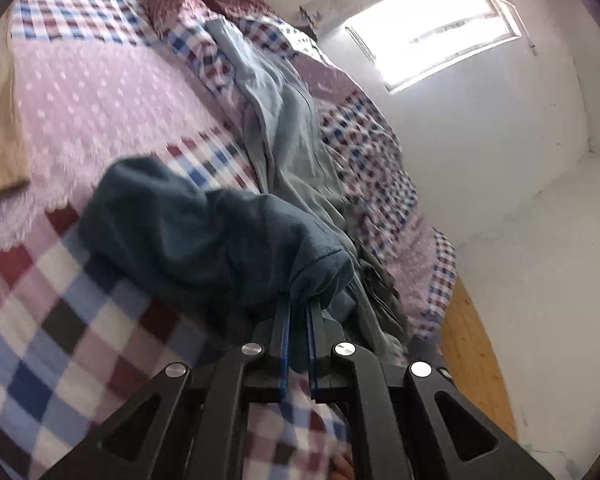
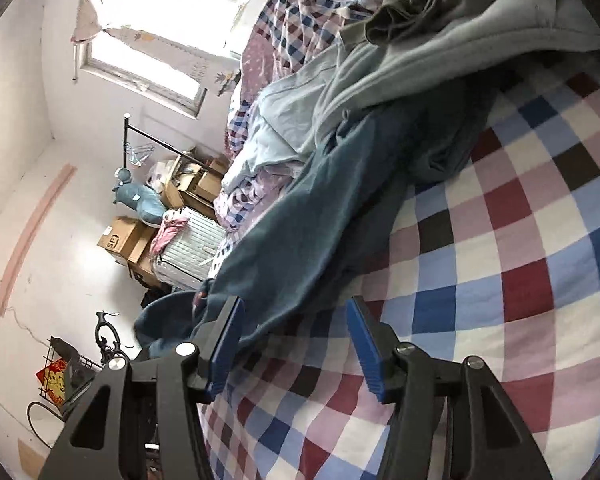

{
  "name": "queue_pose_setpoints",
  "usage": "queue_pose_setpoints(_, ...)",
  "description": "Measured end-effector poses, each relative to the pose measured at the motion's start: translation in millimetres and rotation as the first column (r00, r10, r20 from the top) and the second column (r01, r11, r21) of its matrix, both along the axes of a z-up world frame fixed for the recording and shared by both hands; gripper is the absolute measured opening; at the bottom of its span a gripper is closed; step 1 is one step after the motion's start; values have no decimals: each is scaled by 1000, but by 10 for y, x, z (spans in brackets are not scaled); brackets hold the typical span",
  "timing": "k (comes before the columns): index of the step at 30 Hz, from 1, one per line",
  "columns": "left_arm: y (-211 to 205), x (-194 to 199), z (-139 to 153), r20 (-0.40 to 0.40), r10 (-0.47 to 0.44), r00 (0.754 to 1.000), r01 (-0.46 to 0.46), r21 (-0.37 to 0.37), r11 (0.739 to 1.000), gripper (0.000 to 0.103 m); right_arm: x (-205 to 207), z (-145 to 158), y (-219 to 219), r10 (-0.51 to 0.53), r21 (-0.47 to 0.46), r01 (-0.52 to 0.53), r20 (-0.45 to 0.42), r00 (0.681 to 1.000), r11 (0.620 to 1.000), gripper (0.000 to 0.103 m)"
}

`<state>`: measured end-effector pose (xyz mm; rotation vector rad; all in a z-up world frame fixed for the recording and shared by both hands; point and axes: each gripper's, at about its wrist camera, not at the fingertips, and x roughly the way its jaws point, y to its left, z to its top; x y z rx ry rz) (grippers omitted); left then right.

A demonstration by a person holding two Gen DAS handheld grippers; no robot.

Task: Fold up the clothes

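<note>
Teal garment [image 2: 300, 216] — pinched by left gripper [image 1: 299, 308]; right gripper [image 2: 296, 320] wide, seemingly straddling its lower-centre edge, long axis toward upper right.

Bedroom: bed [image 1: 100, 100], clothes rack [image 2: 156, 136].

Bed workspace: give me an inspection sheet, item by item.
Surface: bed with a checked sheet; a pink dotted cover lies over part of it.
Job's things: dark teal garment, bunched at one end, stretched out on the sheet.
Clutter: pile of pale blue and grey clothes beside the teal garment; tan folded item at the bed's edge.
Grippers: left gripper shut on the dark teal garment; right gripper open, fingers either side of the garment's edge.
Cables: nothing seen.
Surroundings: bright window, cardboard boxes, pale suitcase, wooden floor.
</note>
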<state>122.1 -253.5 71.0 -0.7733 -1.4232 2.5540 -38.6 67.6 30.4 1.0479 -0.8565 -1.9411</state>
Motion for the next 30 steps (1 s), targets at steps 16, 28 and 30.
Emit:
queue_pose_setpoints(16, 377, 116, -2, 46, -158, 986, 158, 3, 987, 5, -98, -101, -80, -19, -104, 23, 37, 999, 994, 52)
queue_pose_setpoints(28, -66, 182, 4, 75, -10, 997, 14, -48, 999, 5, 159, 278, -531, 136, 77, -126, -152, 979, 989, 0)
queue_pose_setpoints(30, -173, 176, -4, 86, 28, 996, -23, -62, 998, 5, 286, 390, -654, 190, 96, -174, -197, 962, 980, 0)
